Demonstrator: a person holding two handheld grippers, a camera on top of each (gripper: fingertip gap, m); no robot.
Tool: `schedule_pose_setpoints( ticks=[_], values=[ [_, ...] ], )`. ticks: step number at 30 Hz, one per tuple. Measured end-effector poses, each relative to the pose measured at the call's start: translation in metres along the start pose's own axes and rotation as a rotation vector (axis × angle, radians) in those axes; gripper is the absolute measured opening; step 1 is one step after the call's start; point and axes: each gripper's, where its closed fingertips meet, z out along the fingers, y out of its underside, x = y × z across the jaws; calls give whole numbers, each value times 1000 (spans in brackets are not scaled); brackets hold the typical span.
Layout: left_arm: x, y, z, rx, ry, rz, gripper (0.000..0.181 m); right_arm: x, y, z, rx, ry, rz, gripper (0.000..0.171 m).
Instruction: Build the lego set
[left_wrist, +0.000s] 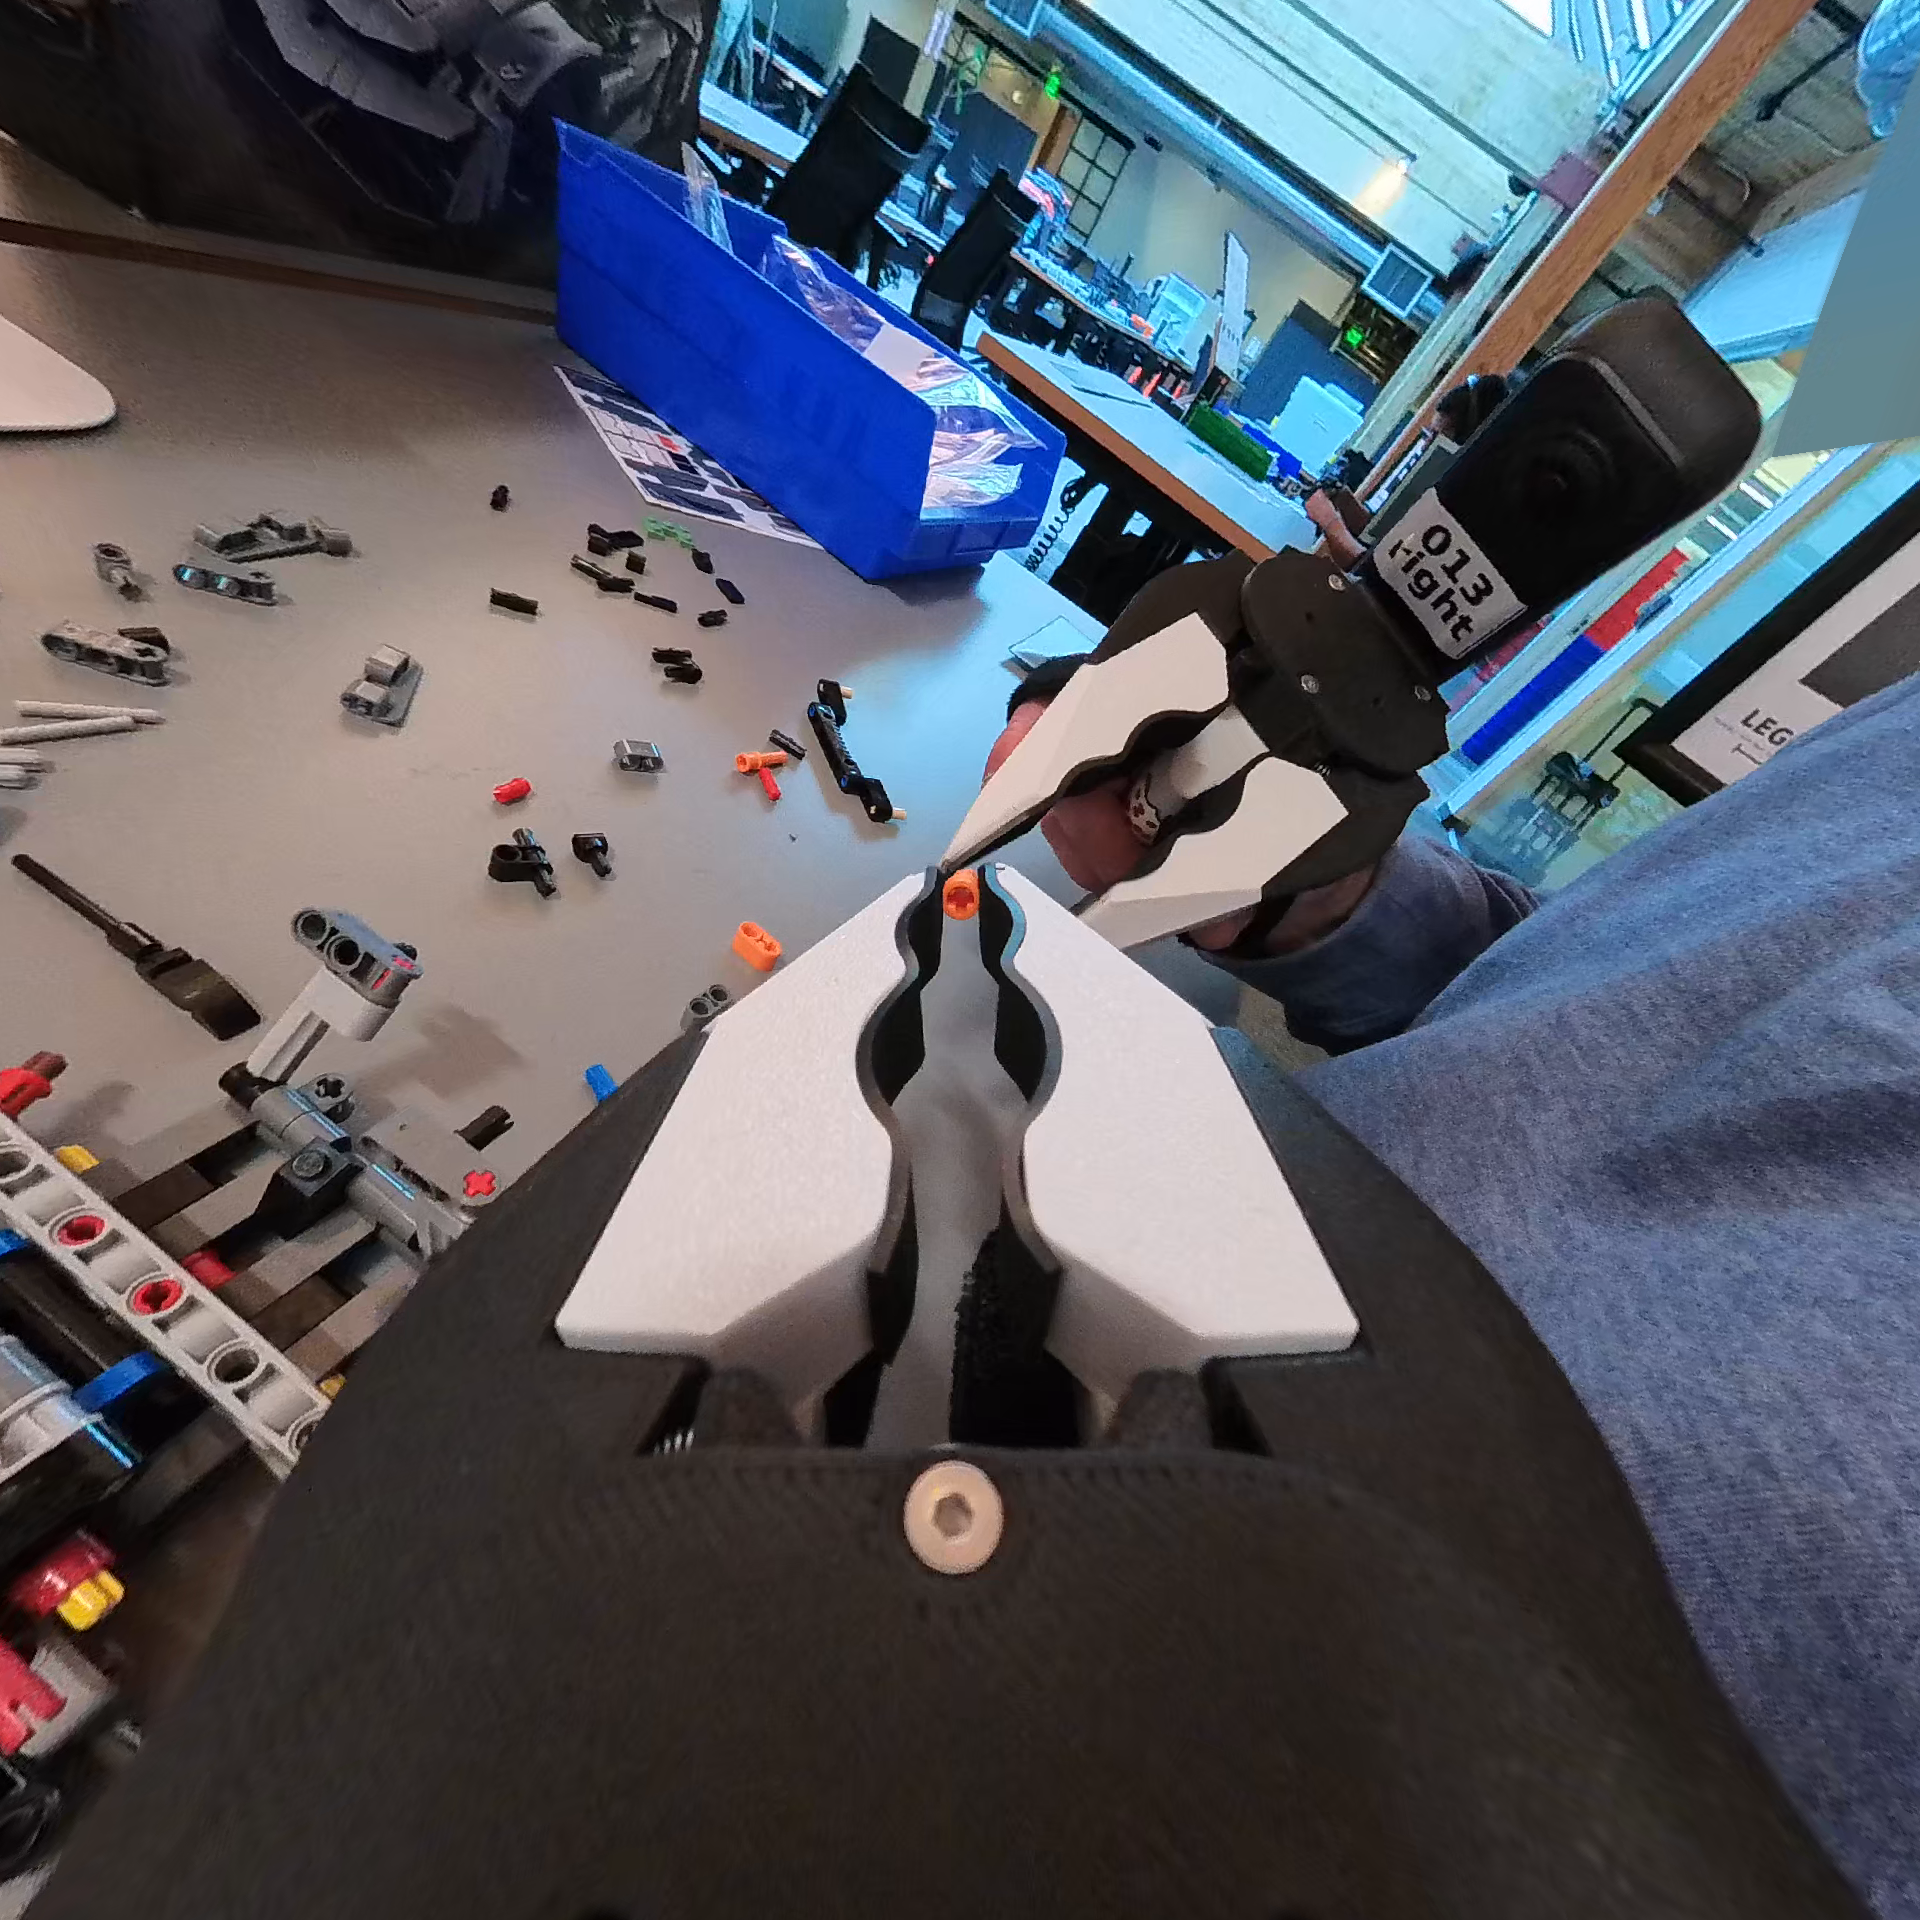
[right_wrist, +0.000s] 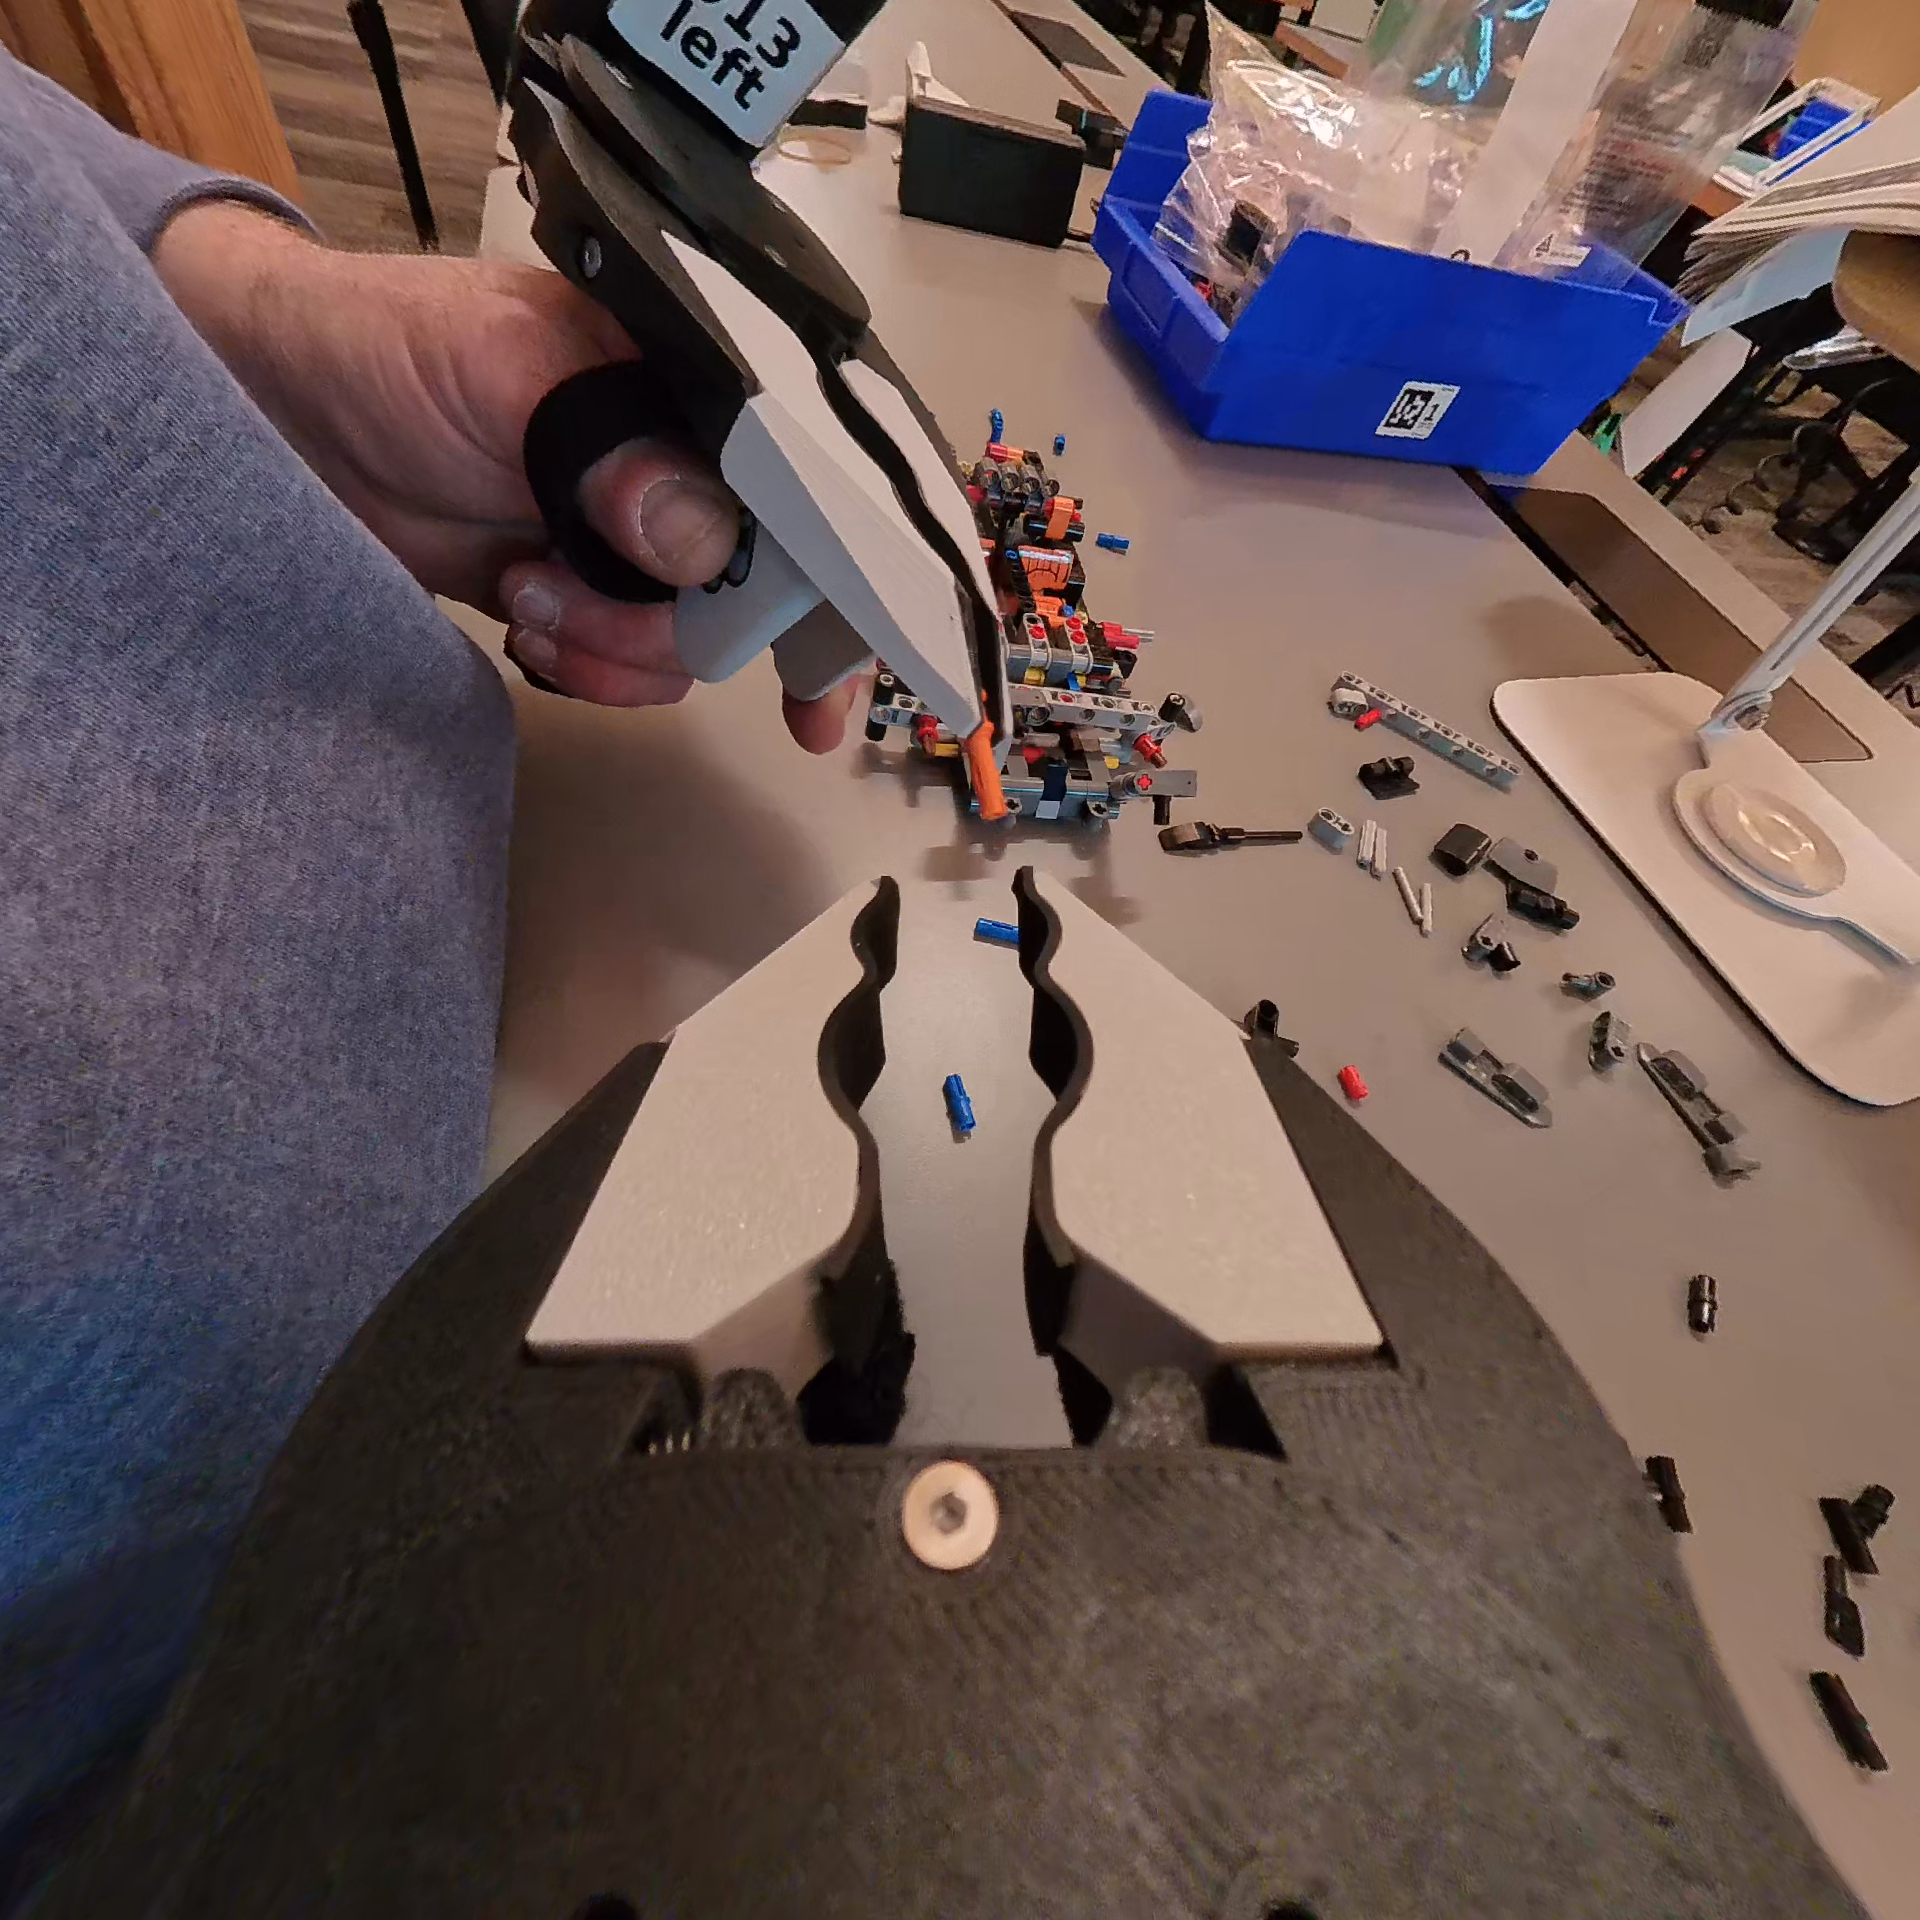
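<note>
My left gripper (left_wrist: 961, 883) is shut on an orange pin (left_wrist: 961, 894), seen end-on between its tips. In the right wrist view the same left gripper (right_wrist: 987, 727) holds the orange pin (right_wrist: 985, 774) pointing down, above the front of the partly built lego model (right_wrist: 1049, 644). My right gripper (right_wrist: 954, 885) is open and empty, above the table a little in front of the model. It also shows in the left wrist view (left_wrist: 1023, 883), its jaws apart just right of the orange pin. Part of the model (left_wrist: 156, 1278) shows at lower left.
Loose lego parts are scattered over the grey table (left_wrist: 312, 416): black pins (left_wrist: 623, 561), an orange piece (left_wrist: 756, 943), blue pins (right_wrist: 958, 1101), grey beams (right_wrist: 1429, 727). A blue bin (right_wrist: 1382, 343) with plastic bags stands at the back. A white lamp base (right_wrist: 1704, 862) sits at right.
</note>
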Motion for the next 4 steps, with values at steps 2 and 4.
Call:
schedule_pose_setpoints(
  ticks=[2,4],
  values=[
    [-1,0,-2,1,-5,0,5,0,0,0,2,0,2,21],
    [-2,1,-3,1,-12,-1,5,0,0,0,2,0,3,21]
  ],
)
